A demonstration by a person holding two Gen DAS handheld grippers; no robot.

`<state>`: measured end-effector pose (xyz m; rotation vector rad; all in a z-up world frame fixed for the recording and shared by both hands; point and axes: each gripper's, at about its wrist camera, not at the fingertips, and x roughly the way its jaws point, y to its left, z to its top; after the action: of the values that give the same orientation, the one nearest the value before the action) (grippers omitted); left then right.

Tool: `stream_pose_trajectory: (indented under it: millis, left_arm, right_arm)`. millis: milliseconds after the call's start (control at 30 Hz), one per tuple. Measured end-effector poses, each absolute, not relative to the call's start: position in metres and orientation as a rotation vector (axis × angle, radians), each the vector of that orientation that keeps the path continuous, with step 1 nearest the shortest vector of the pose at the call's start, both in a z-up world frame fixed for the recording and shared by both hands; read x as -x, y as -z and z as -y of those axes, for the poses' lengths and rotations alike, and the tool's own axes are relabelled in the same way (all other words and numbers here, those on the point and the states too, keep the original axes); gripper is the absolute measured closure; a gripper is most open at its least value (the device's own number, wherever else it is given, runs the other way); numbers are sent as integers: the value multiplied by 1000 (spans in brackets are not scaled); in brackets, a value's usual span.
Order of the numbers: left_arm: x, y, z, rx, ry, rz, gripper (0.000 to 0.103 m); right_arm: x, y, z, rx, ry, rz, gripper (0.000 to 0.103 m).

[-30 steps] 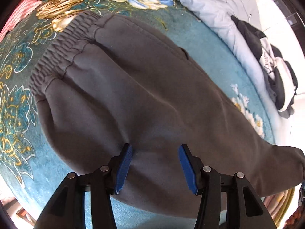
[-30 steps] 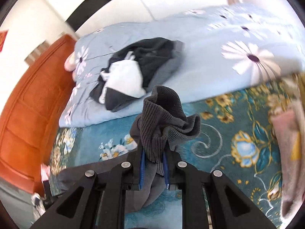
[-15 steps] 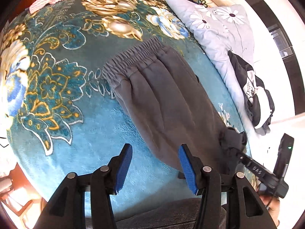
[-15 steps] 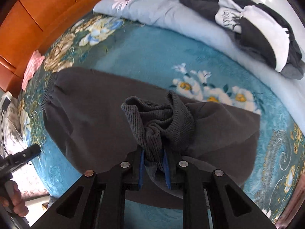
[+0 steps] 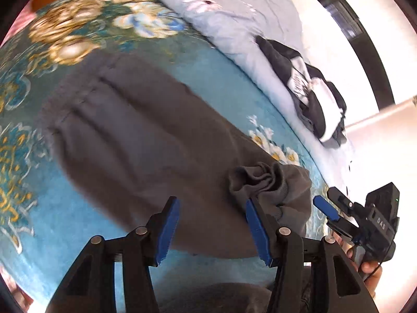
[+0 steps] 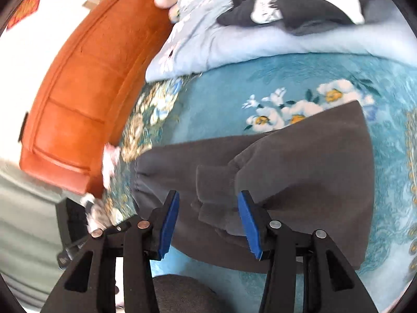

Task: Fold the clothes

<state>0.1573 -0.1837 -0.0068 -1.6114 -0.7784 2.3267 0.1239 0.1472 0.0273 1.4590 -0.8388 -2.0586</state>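
We're opening our right gripper [image 6: 207, 221] now, pads clear of the ribbed cuff [image 6: 213, 195] lying between them at twelve o'clock. The grey sweatpants [image 5: 146, 140] run ten to four on the blanket [image 5: 234, 83]; our left gripper [image 5: 212, 229] hovers half-open, empty, farther off.

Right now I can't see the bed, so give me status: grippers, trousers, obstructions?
Left gripper open, empty. Right gripper opening, ribbed cuff loose between its fingers. Grey trousers folded over on teal blanket. Nothing in the way.
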Motion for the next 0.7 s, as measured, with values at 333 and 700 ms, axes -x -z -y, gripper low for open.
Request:
stream_pose_trajectory:
  millis: [333,700]
  left_arm:
    - [-98,31,69,1736,-2106,132,43]
    - [-92,52,86,1727,-2051,497,54]
  right_arm:
    - [-137,22,-220,-1351,1980,1462,54]
    - [-138,17,-218,-1296,2014,1429,54]
